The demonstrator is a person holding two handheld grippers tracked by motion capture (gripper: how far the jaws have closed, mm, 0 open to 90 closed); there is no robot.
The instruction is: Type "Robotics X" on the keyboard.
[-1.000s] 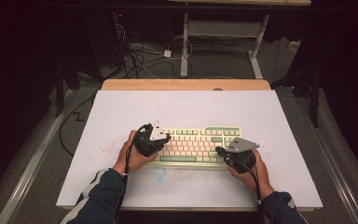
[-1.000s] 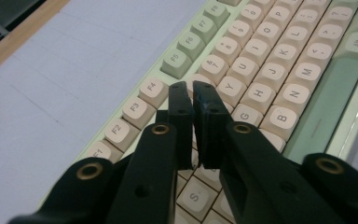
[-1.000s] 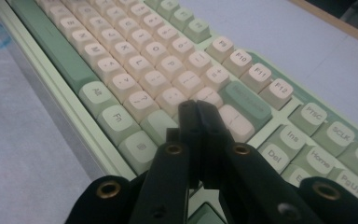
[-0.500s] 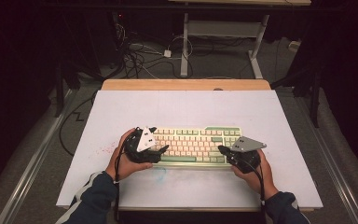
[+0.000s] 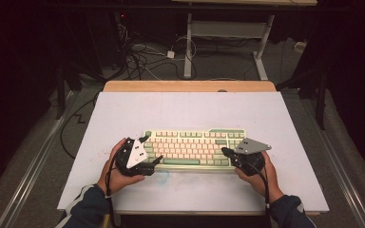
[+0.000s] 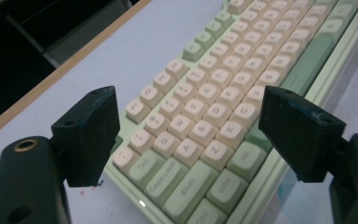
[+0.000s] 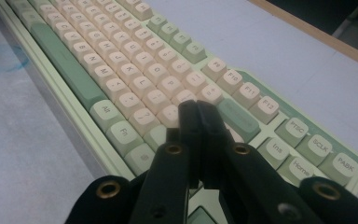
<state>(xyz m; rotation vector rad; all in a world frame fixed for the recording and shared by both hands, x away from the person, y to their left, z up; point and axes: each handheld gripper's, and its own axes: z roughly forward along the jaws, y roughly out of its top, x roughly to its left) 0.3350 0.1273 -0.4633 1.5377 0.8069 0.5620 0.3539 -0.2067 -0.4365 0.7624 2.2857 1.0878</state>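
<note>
A pale green keyboard [image 5: 195, 148] with cream and green keys lies across the near half of a white board [image 5: 190, 111]. My left gripper [image 5: 152, 150] sits at the keyboard's left end, its jaws having just been opening. In the left gripper view the left gripper [image 6: 189, 112] stands wide open over the keyboard's [image 6: 223, 93] left corner keys, its pads pressing on nothing. My right gripper [image 5: 225, 152] rests at the keyboard's right end. Seen from the right gripper view, the right gripper [image 7: 198, 109] is shut with nothing between its jaws, its tips low over the keys [image 7: 135, 70] near the right end.
The white board lies on a wooden table [image 5: 190, 86] whose far edge shows as a strip. A faint blue scribble [image 5: 165, 176] marks the board in front of the keyboard. Cables [image 5: 142, 52] and white desk legs [image 5: 188, 47] stand on the floor beyond.
My left hand has drawn left and toward the near edge, off the keys to the keyboard's left end, and its jaws have opened wide. The right gripper has stayed put.
</note>
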